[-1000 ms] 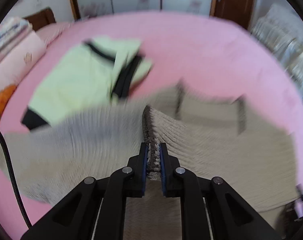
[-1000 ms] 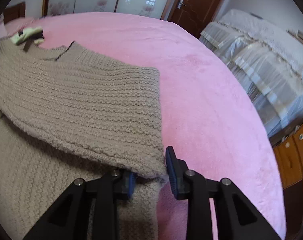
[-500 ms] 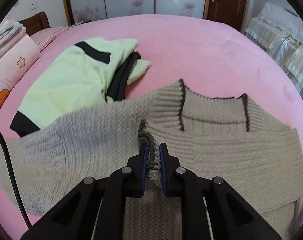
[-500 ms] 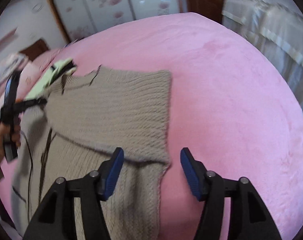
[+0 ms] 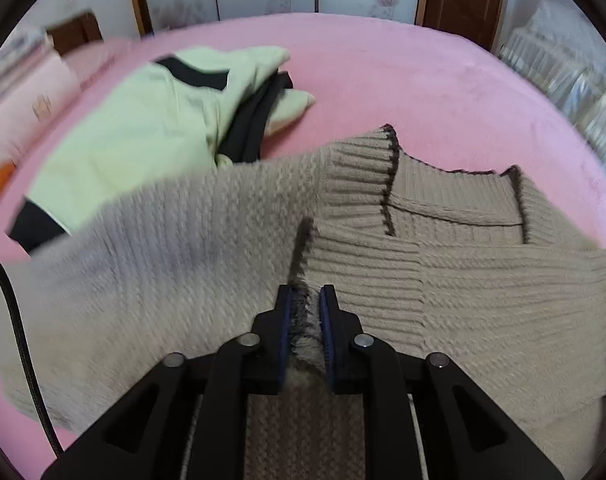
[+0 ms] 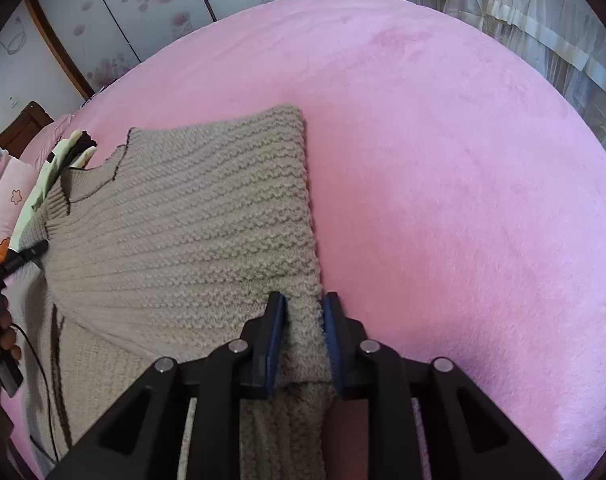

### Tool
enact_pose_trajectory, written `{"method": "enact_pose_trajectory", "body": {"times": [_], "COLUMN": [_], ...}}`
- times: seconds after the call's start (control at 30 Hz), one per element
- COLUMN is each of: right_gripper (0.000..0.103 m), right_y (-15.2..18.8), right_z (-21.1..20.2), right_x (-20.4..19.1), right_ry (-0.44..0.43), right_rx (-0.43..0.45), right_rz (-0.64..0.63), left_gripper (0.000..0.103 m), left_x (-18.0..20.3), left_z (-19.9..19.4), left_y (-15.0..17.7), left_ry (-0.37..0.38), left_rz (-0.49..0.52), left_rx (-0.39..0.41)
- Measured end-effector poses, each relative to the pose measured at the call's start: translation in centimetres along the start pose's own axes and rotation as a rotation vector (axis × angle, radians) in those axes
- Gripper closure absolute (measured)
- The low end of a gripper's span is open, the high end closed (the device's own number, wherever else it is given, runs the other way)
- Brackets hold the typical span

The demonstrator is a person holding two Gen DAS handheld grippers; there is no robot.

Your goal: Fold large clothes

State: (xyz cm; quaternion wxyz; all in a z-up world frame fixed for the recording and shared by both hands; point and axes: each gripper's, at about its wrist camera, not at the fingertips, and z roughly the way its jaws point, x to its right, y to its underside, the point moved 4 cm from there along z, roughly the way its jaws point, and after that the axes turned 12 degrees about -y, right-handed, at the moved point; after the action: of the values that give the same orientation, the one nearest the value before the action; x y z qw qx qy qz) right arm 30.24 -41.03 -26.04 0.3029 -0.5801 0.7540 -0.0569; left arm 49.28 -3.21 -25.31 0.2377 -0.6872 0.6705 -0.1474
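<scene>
A pink bed [image 6: 443, 160] fills both views. On it lies a beige knit sweater [image 6: 191, 216], partly folded, its collar pointing away from me and its length running back toward me. Beyond it to the left sits a pale green garment [image 5: 143, 128]. My left gripper [image 5: 305, 312] pinches the dark-trimmed edge of a sleeve lying across the chest. My right gripper [image 6: 303, 320] straddles the sweater's right folded edge, jaws narrowly spread around the knit; I cannot tell whether they grip it.
</scene>
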Motion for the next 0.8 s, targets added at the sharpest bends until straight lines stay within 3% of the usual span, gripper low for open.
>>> {"method": "enact_pose_trajectory", "body": {"times": [0.1, 0.23, 0.33, 0.43, 0.5, 0.63, 0.8], "right_gripper": [0.06, 0.043, 0.043, 0.043, 0.043, 0.046, 0.046], "right_y": [-1.7, -4.7, -6.9, -8.8, -9.4, -9.7, -9.2], "right_z": [-1.0, -0.7, 1.3, 4.4, 6.1, 7.0, 5.8], "right_x": [-1.1, -1.6, -1.5, -1.0, -0.2, 0.8, 0.4], "right_ry": [-0.076, -0.047, -0.043, 0.033, 0.058, 0.105, 0.112], "right_rx": [0.017, 0.046, 0.037, 0.003, -0.025, -0.012, 0.012], "right_rz": [-0.014, -0.033, 0.003, 0.014, 0.041, 0.048, 0.04], "left_gripper": [0.075, 0.064, 0.064, 0.064, 0.064, 0.065, 0.065], "left_x": [-1.7, -3.3, -2.8, -1.5, -0.4, 0.9, 1.2], "left_z": [-1.1, -1.2, -0.2, 1.4, 2.3, 3.6, 3.1], "left_y": [-0.8, -2.7, -3.3, -3.3, -2.8, -2.5, -2.8], "left_ry": [0.088, 0.076, 0.069, 0.046, -0.013, -0.127, -0.154], "left_rz": [-0.068, -0.107, -0.095, -0.06, -0.019, 0.055, 0.065], "left_rx": [0.018, 0.022, -0.009, -0.033, -0.03, -0.017, -0.023]}}
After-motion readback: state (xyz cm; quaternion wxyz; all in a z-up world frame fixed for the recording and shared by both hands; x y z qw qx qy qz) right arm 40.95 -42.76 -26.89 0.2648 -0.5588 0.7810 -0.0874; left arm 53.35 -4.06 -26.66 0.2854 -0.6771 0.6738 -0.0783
